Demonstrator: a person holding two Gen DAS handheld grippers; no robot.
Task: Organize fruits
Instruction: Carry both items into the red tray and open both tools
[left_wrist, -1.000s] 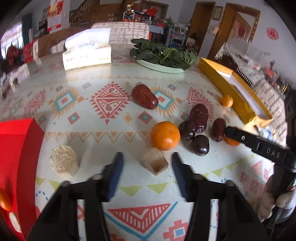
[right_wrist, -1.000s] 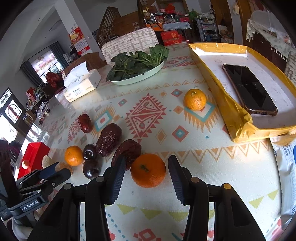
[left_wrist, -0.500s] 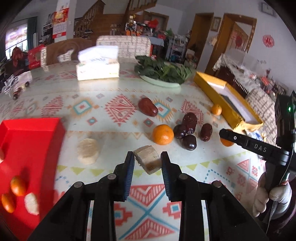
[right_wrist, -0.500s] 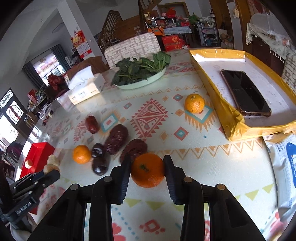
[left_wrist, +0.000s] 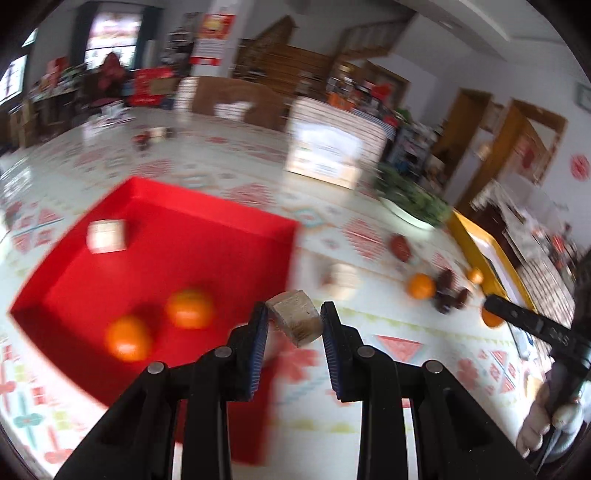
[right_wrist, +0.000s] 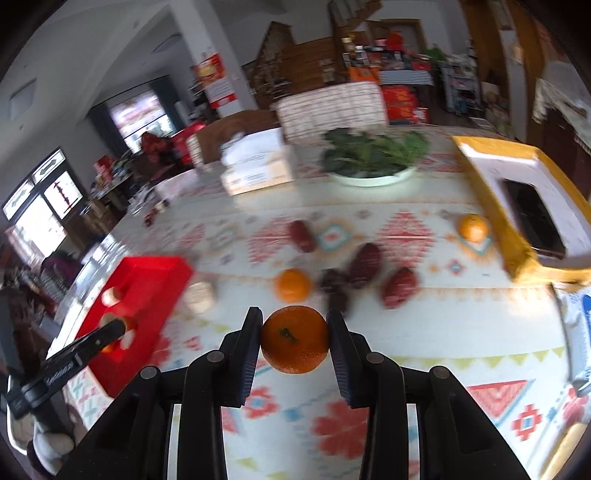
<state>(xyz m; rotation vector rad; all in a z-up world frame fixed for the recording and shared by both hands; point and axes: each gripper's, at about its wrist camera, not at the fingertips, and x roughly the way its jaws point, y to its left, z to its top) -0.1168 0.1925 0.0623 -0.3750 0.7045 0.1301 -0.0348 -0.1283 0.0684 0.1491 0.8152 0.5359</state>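
My left gripper (left_wrist: 293, 323) is shut on a pale beige chunk (left_wrist: 294, 322) and holds it in the air by the right edge of the red tray (left_wrist: 207, 236). The tray holds two oranges (left_wrist: 189, 308) and a pale cube (left_wrist: 106, 236). My right gripper (right_wrist: 294, 338) is shut on an orange (right_wrist: 294, 338), lifted above the table. On the table lie another orange (right_wrist: 292, 285), several dark red dates (right_wrist: 364, 260), a pale round piece (right_wrist: 199, 297) and a small orange (right_wrist: 472, 228) by the yellow box.
A yellow box (right_wrist: 517, 206) with a phone stands at the right. A plate of greens (right_wrist: 371, 162) and a tissue box (right_wrist: 256, 166) stand at the back. The patterned tablecloth (right_wrist: 424, 332) covers the table. The left gripper also shows in the right wrist view (right_wrist: 92, 345).
Both grippers closed on their objects and lifted them. The left gripper swung left toward the red tray with the chunk. The right gripper rose and drew back with the orange.
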